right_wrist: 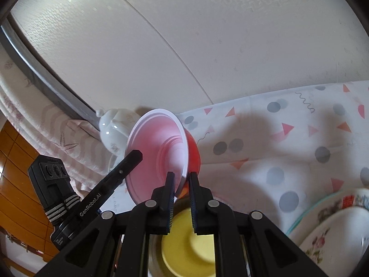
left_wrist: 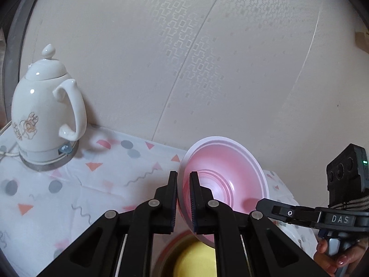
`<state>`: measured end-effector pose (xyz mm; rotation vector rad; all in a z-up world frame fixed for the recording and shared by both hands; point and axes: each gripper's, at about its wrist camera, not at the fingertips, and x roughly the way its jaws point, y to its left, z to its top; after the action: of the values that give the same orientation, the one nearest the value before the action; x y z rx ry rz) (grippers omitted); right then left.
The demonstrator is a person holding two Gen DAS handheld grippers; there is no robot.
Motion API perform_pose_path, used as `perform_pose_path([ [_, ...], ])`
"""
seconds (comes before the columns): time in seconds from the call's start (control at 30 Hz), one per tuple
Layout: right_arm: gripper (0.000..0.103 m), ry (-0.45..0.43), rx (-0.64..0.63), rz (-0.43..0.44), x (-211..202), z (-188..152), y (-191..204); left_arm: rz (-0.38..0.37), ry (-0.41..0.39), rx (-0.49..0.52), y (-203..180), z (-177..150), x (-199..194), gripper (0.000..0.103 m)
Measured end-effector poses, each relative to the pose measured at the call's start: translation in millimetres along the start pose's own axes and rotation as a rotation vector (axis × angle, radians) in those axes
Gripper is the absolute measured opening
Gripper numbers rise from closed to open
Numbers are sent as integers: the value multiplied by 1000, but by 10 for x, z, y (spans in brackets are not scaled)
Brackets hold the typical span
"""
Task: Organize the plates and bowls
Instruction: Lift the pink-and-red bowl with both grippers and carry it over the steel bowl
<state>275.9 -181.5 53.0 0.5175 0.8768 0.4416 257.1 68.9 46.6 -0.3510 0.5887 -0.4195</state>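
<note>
kettle (left_wrist: 46, 113) stands far left, not ours to sort | our left gripper (left_wrist: 183, 198) clamps pink bowl (left_wrist: 221, 175) by its near rim | our right gripper (right_wrist: 182, 196) pinches its opposite rim, bowl tilted, held clear of tablecloth (left_wrist: 69, 196) | yellow dish (right_wrist: 189, 249) below, floral plates (right_wrist: 334, 230) right, all apparently left to stack; we judge it early.

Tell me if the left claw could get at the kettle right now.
Probably not yet. The left claw is shut on the pink bowl's rim, and the right claw grips the same bowl. The cloth between it and the kettle lies bare, so only the bowl stands in the way.
</note>
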Motion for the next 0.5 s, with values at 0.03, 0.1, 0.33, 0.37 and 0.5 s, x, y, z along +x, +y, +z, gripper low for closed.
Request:
perform_pose_path([
  [0.03, 12, -4, -1, 2, -36, -33, 3, -2, -1, -1, -10, -18, -24, 9],
  [0.1, 12, -13, 4, 19, -121, -123, -4, -2, -2, 1, -44, -79, -105, 9],
  [0.33, 13, -30, 32, 69, -288, -377, -70, 12, -1, 3, -153, -319, -318, 9],
  [0.37, 13, -33, 40, 75, -312, -419, -89, 12, 2, 1, -160, -343, -330, 9],
  [0.5, 13, -44, 63, 94, -407, -530, -138, 7, 20, -14, -199, -455, -369, 9],
])
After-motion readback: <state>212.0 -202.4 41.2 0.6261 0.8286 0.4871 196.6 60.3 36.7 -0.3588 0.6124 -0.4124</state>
